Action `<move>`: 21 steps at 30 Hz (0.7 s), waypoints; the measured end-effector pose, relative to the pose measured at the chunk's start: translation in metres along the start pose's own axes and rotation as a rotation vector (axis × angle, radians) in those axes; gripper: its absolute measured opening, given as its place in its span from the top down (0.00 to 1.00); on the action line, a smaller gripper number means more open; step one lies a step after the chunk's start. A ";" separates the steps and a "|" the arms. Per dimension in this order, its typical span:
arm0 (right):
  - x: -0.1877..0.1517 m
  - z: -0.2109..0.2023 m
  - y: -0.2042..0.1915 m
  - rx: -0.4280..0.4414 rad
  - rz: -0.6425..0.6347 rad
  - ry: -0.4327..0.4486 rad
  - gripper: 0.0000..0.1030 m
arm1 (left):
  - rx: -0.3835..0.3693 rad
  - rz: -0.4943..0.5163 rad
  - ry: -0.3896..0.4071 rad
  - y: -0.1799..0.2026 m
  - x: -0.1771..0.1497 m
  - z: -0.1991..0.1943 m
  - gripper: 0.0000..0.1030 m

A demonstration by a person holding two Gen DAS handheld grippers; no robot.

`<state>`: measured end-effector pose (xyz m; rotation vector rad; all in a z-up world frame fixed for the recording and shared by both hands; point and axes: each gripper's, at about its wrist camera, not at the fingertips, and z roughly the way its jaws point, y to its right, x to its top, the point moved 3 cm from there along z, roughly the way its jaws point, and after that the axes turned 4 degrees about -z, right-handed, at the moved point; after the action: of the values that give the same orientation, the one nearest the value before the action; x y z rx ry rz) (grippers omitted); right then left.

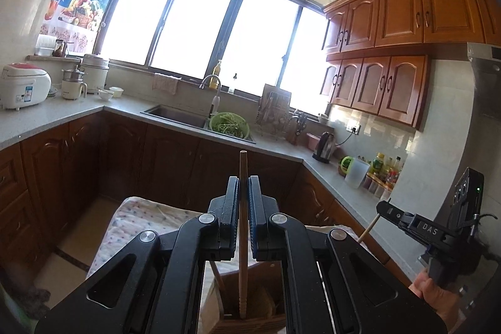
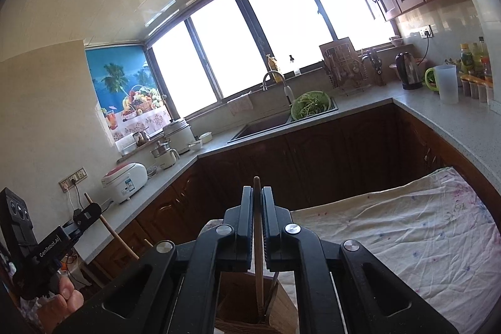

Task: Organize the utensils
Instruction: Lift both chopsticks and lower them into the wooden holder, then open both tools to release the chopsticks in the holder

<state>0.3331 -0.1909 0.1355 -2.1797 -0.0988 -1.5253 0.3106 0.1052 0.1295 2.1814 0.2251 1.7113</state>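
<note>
Left tongs point(image 1: 243, 202) clamped on upright wooden chopstick point(image 1: 243, 240). Right tongs point(image 2: 257, 208) clamped on second chopstick point(image 2: 257, 265). Both above wooden holder point(image 1: 250, 318).

Home kitchen, sink point(image 1: 175, 114), wooden cabinets point(image 1: 397, 17)

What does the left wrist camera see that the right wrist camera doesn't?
Only the left wrist camera shows the steel hood at the right edge. Only the right wrist camera shows the wall socket beside the rice cooker. Both show the sink, green strainer, kettle, and each tool, left and right, shut on a chopstick above a wooden holder.
</note>
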 end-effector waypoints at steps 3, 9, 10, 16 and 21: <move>-0.017 0.015 0.007 -0.004 0.022 -0.035 0.95 | 0.028 -0.018 -0.017 -0.011 -0.019 0.012 0.96; -0.047 0.036 0.017 0.004 0.061 -0.105 0.95 | 0.054 -0.022 -0.080 -0.021 -0.053 0.032 0.95; -0.051 0.039 0.017 0.005 0.062 -0.116 0.95 | 0.057 -0.019 -0.094 -0.022 -0.058 0.035 0.95; -0.060 0.046 0.017 0.004 0.057 -0.143 0.95 | 0.066 -0.006 -0.115 -0.021 -0.069 0.039 0.95; -0.058 0.047 0.015 -0.001 0.052 -0.151 0.95 | 0.067 -0.009 -0.126 -0.021 -0.067 0.040 0.95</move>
<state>0.3562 -0.1723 0.0653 -2.2776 -0.0896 -1.3317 0.3338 0.0944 0.0533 2.3228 0.2629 1.5761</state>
